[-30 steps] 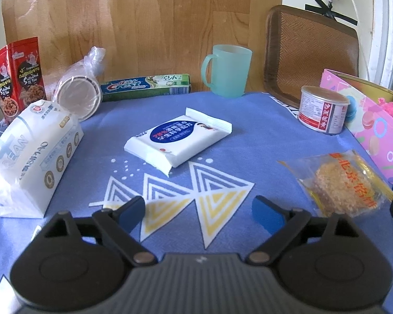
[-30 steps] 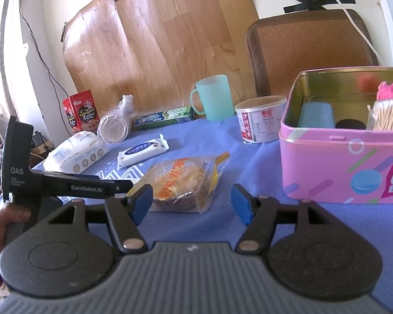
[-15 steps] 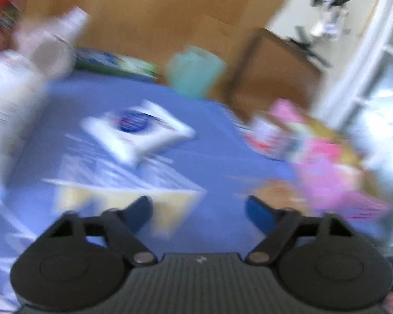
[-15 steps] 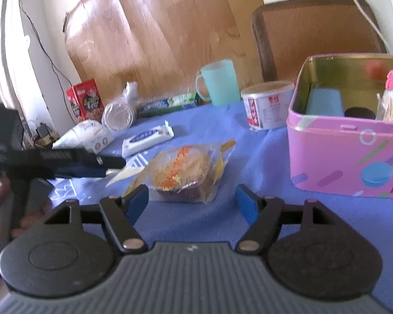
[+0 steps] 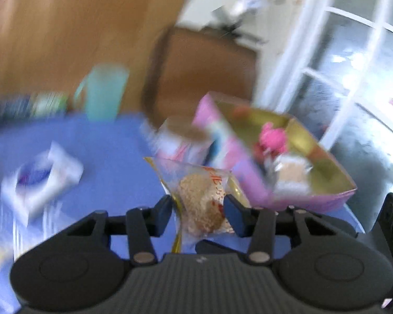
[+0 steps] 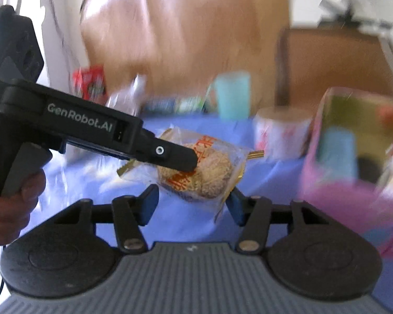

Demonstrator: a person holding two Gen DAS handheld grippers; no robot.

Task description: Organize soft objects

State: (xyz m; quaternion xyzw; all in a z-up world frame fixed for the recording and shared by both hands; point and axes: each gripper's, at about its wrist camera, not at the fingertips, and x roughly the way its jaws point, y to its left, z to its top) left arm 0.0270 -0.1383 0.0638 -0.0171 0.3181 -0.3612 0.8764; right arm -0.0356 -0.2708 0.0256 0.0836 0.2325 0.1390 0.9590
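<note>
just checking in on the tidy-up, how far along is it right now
Early stage. Done: the pink tin already holds a few items, including something pink. In hand: the left gripper is shut on the bagged pastry, lifted near the tin; the right gripper is open. Left: the white wipes pack lies on the blue tablecloth.

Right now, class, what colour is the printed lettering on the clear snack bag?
Orange-red lettering on the snack bag, clearest in the right wrist view.
</note>
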